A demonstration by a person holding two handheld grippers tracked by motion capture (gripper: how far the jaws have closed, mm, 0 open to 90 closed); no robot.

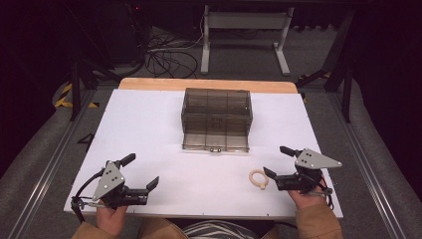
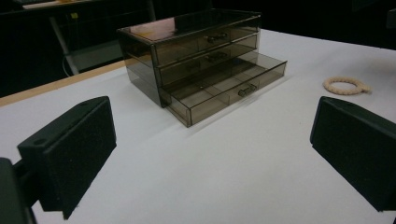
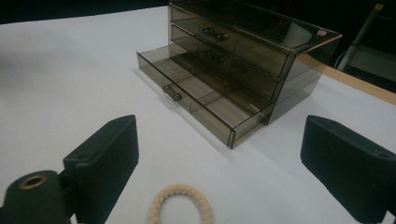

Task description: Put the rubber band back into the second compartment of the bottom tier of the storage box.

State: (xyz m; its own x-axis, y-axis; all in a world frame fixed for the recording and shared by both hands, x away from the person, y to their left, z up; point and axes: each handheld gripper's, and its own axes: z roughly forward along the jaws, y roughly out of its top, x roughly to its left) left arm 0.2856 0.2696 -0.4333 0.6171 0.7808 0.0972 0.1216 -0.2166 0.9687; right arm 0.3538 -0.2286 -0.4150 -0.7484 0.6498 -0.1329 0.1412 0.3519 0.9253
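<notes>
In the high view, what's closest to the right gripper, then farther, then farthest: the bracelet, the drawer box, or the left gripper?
1. The beaded bracelet, on the table right by the right gripper.
2. The smoky plastic drawer box, farther back in the middle, bottom drawer pulled open.
3. The left gripper, across the table's near edge.

A white table top with a wooden far edge, a grey-legged desk frame and tangled cables behind.

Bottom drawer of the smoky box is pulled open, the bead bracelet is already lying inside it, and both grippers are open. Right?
Not quite: the bracelet lies on the white table, by the right gripper, as the high view shows. The bottom drawer is open and holds nothing; the left gripper is open too.
</notes>
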